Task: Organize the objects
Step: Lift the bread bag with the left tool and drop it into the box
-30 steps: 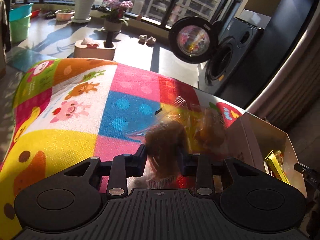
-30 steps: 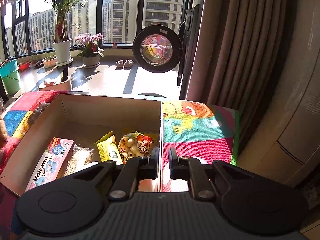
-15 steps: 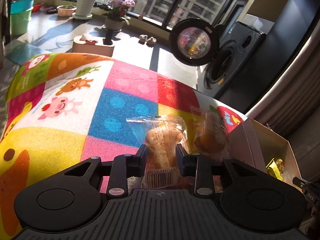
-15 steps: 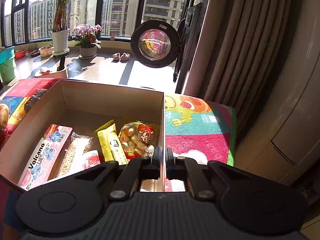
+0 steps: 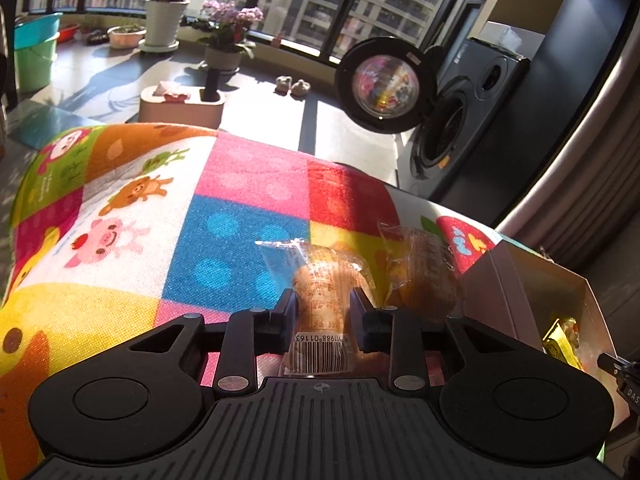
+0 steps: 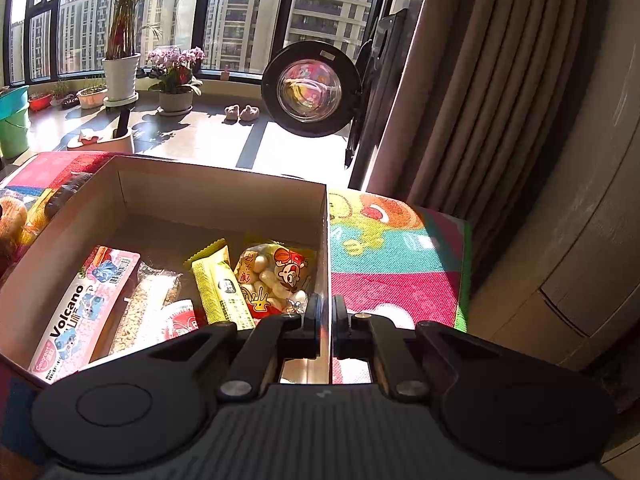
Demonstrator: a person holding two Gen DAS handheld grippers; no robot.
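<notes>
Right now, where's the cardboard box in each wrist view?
Left wrist: cardboard box at the lower right edge, just right of the two wrapped pastries.
Right wrist: cardboard box fills centre-left; the right gripper clamps its right wall.
Shared landmark: open washing machine door.

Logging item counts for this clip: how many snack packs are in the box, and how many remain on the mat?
In the box: 5 (pink pack, grain bar, red-and-white pack, yellow bar, cartoon puff bag)
On the mat: 2 (bread pack in the left hand-held gripper, cake pack)
Total: 7
</notes>
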